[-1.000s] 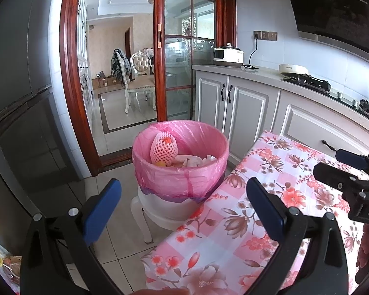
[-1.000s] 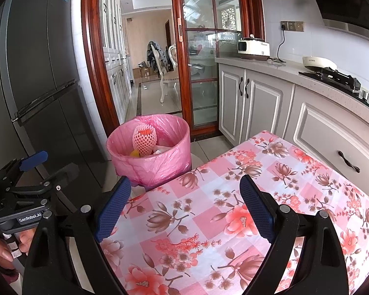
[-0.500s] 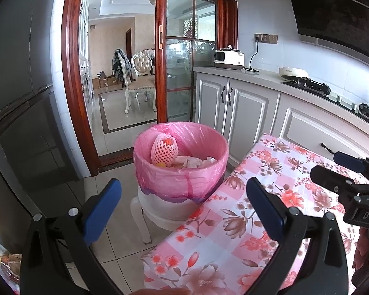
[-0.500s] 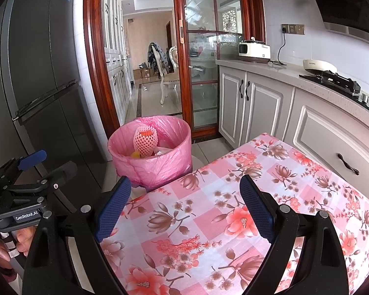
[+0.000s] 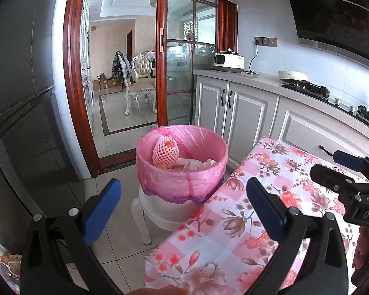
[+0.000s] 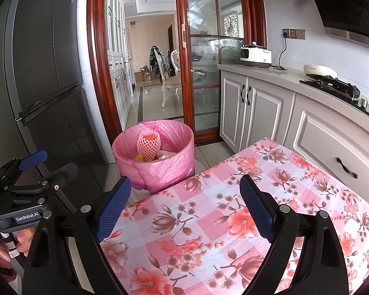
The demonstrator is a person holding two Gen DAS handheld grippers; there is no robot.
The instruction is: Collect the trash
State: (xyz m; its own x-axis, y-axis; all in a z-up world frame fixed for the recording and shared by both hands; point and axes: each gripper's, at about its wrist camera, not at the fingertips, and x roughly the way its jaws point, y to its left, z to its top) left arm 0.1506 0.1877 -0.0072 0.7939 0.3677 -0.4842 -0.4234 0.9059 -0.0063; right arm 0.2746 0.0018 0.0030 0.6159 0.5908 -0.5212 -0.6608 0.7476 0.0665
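Note:
A trash bin lined with a pink bag (image 5: 182, 169) (image 6: 155, 164) stands on a white stool (image 5: 157, 211) beside the table's far corner. Inside it leans a fruit in pink foam netting (image 5: 165, 152) (image 6: 148, 145), with crumpled white paper (image 5: 196, 164) beside it. My left gripper (image 5: 183, 209) is open with nothing between its blue pads, held off the table's left corner and short of the bin. My right gripper (image 6: 184, 206) is open and holds nothing, hovering over the floral tablecloth (image 6: 233, 221). Each gripper shows in the other's view.
A dark fridge (image 5: 19, 123) fills the left side. Grey cabinets (image 6: 258, 113) and a counter with a stove (image 6: 337, 86) run along the right. A red-framed glass sliding door (image 5: 174, 73) opens onto a dining room behind the bin. A hand (image 6: 9, 245) holds the left gripper.
Both views have drifted slightly back and up from the bin. The jaws stay as wide as before.

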